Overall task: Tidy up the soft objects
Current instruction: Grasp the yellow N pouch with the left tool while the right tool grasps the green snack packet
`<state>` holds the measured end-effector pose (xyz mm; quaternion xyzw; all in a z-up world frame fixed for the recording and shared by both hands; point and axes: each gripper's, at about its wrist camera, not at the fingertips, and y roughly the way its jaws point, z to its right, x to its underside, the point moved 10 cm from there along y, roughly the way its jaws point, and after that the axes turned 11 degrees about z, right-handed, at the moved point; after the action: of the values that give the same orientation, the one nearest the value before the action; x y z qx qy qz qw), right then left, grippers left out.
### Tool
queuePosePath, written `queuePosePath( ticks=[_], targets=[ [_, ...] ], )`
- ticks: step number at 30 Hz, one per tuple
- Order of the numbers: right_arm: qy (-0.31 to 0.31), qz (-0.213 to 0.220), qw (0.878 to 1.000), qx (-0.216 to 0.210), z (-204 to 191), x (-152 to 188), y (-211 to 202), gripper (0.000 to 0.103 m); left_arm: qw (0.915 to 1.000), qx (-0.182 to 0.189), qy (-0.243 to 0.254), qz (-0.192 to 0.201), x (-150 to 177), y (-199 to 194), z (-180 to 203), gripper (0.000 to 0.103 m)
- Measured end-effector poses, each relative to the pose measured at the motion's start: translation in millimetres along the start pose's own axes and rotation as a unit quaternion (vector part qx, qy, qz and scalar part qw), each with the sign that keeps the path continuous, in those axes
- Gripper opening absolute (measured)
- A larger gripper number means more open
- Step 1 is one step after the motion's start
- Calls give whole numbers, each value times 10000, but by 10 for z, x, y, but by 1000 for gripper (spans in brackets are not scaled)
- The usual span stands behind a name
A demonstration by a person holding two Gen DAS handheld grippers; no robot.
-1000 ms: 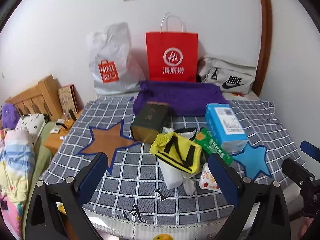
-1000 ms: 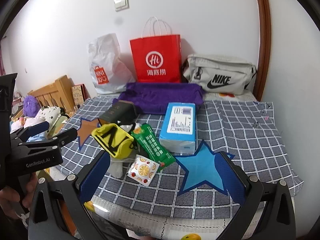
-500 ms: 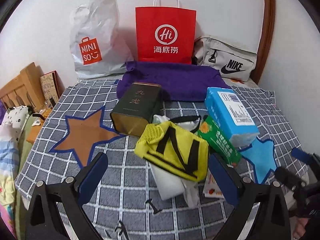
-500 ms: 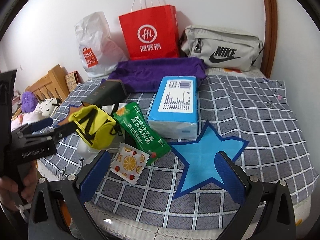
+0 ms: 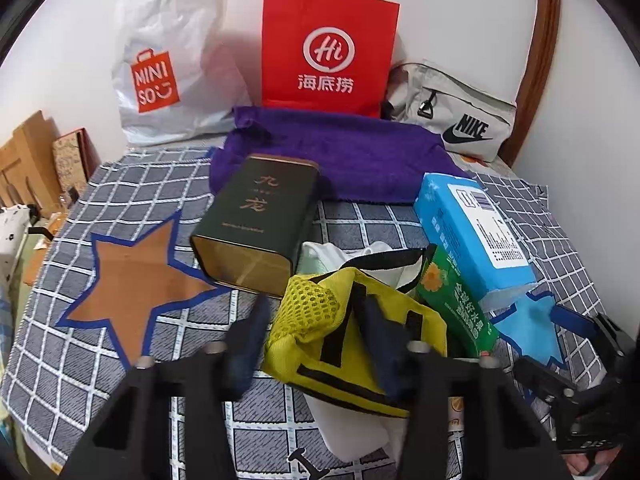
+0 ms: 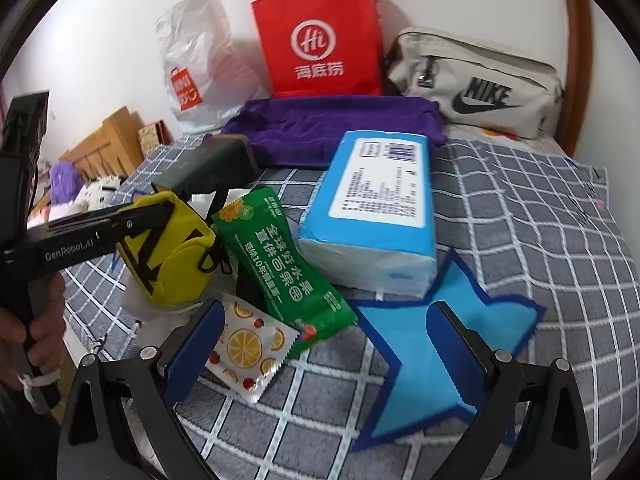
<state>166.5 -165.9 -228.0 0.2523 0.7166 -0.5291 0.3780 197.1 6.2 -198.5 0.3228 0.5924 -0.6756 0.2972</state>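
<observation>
A yellow mesh pouch (image 5: 316,316) with black stripes lies on a white cloth in the middle of the checked bed cover. My left gripper (image 5: 314,340) has its blue fingers on either side of the pouch, closing on it; it also shows in the right wrist view (image 6: 160,216) against the pouch (image 6: 172,264). My right gripper (image 6: 324,344) is open and empty above the blue star patch (image 6: 440,352). A green snack pack (image 6: 276,256), an orange-print sachet (image 6: 248,344), a blue tissue pack (image 6: 376,208) and a purple towel (image 5: 340,152) lie nearby.
A dark green tin (image 5: 256,220) lies left of the pouch, beside a brown star patch (image 5: 132,280). A Miniso bag (image 5: 168,64), a red paper bag (image 5: 328,48) and a grey Nike bag (image 5: 452,116) stand against the wall. Wooden furniture (image 5: 24,160) is at left.
My left gripper moved forward to the yellow pouch and narrowed its fingers around it. My right gripper moved forward and lower over the blue star, still open.
</observation>
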Motion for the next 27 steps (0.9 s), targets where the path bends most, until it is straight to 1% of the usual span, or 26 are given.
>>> queuePosePath(
  ticks=[1, 4, 5, 8, 10, 12, 13, 14, 15, 16, 20, 25, 27],
  targets=[
    [-30, -20, 10000, -66, -29, -1, 42, 100, 10000, 33, -13, 2, 2, 5, -8, 34],
    [-152, -99, 9996, -209, -112, 5, 181, 94, 9998, 180, -121, 29, 0, -15, -25, 30],
    [-212, -127, 9995, -206, -127, 7, 227, 90, 9997, 215, -144, 28, -2, -20, -34, 30],
    [-256, -169, 9993, -232, -149, 20, 348, 89, 9996, 252, -129, 47, -5, -35, -42, 30],
    [-238, -228, 9990, -296, -152, 50, 412, 84, 9995, 291, -133, 31, 10, -34, -36, 30],
    [-193, -269, 9983, -471, -186, 71, 459, 65, 9993, 330, -147, 26, 17, -36, -45, 30],
    [-156, -275, 9979, -569, -201, 75, 461, 61, 9992, 353, -160, 18, 17, -32, -47, 30],
    [-93, -240, 9974, -677, -216, 62, 460, 56, 9991, 383, -192, 16, 15, -30, -50, 30],
    [-42, -216, 9971, -728, -224, 57, 452, 46, 9989, 402, -226, 17, 14, -29, -61, 30],
    [10, -208, 9968, -765, -227, 50, 440, 42, 9988, 414, -253, 22, 14, -27, -68, 30],
    [44, -102, 9967, -803, -235, 1, 346, 36, 9986, 437, -299, 52, 15, -38, -98, 29],
    [72, 15, 9969, -789, -218, -65, 136, 35, 9986, 380, -320, 154, -20, -110, -137, 29],
    [-15, 7, 9975, -704, -175, -66, 55, 35, 9986, 341, -355, 178, -31, -140, -162, 29]
  ],
)
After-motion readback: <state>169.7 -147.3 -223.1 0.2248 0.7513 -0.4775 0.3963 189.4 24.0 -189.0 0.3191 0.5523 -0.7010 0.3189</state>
